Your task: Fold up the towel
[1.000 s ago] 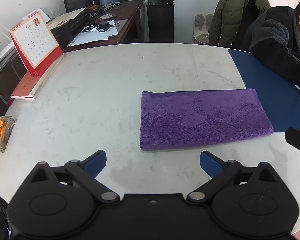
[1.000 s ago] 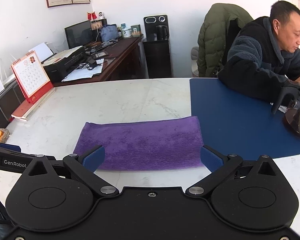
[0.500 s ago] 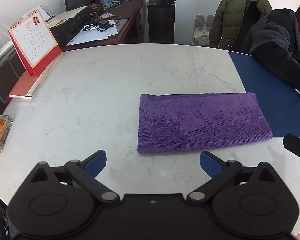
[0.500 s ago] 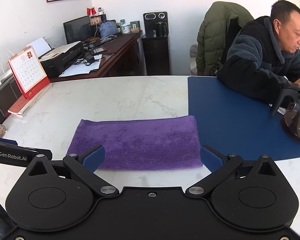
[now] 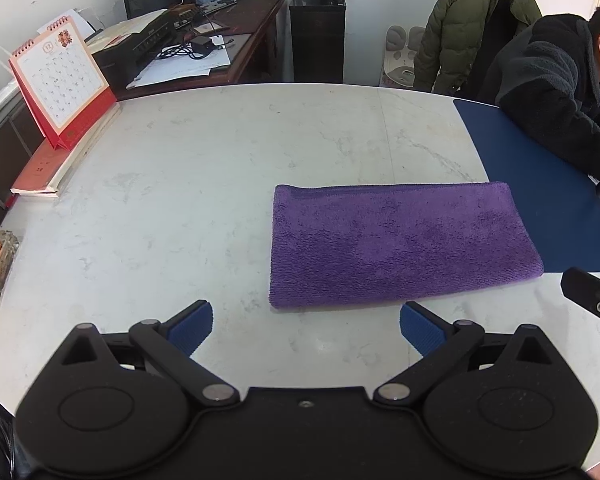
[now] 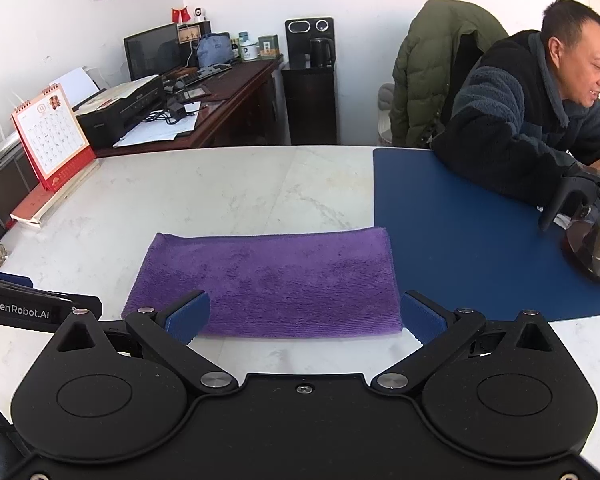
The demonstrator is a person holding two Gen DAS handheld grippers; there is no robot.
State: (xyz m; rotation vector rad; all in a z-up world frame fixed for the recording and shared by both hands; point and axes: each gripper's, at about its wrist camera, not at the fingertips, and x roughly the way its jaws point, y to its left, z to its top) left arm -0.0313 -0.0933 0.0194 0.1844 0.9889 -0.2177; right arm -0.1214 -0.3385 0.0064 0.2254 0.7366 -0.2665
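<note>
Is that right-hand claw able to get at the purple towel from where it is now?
Probably yes. The right gripper has its jaws open, and the purple towel lies flat on the marble table just ahead of them, near edge facing the jaws. Nothing sits between them.

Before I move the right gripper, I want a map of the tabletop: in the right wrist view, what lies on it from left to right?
Red desk calendar → purple towel → blue mat → glass pot at the far right.
</note>
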